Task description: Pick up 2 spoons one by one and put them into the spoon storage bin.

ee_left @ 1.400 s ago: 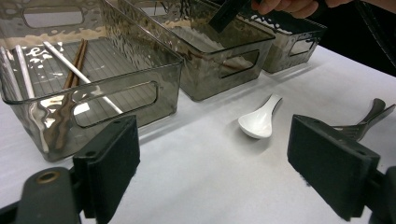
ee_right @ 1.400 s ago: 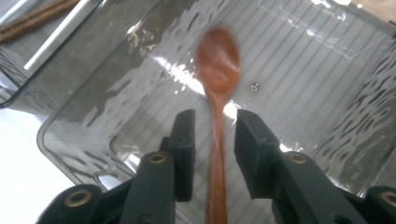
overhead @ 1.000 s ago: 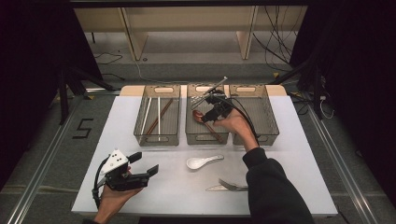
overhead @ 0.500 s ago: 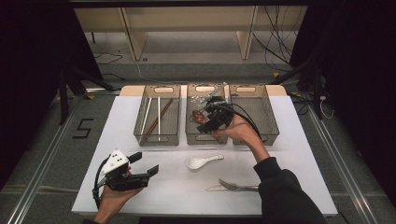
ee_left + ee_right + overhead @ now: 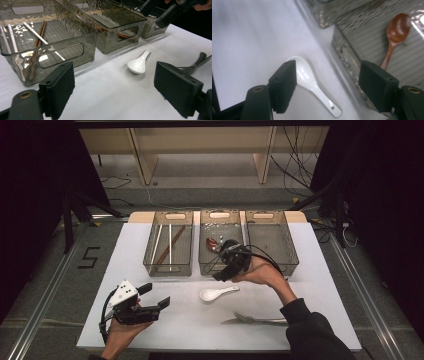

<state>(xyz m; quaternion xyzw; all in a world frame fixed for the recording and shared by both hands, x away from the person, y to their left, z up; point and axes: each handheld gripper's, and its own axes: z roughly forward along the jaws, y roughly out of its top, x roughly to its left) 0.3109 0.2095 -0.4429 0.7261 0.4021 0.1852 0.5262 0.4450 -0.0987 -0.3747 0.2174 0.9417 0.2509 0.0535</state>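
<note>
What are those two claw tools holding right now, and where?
Nothing. The right gripper has just been opening, with nothing between its jaws, above the white spoon. The left gripper is open and empty.

- I'm working in a lab-style recording booth: black curtains [image 5: 30,195] close in both sides.
- My white table [image 5: 320,285] sits between floor rails [image 5: 35,315], with loose cables [image 5: 300,155] behind.
- A taped "5" [image 5: 89,257] marks the floor.
</note>
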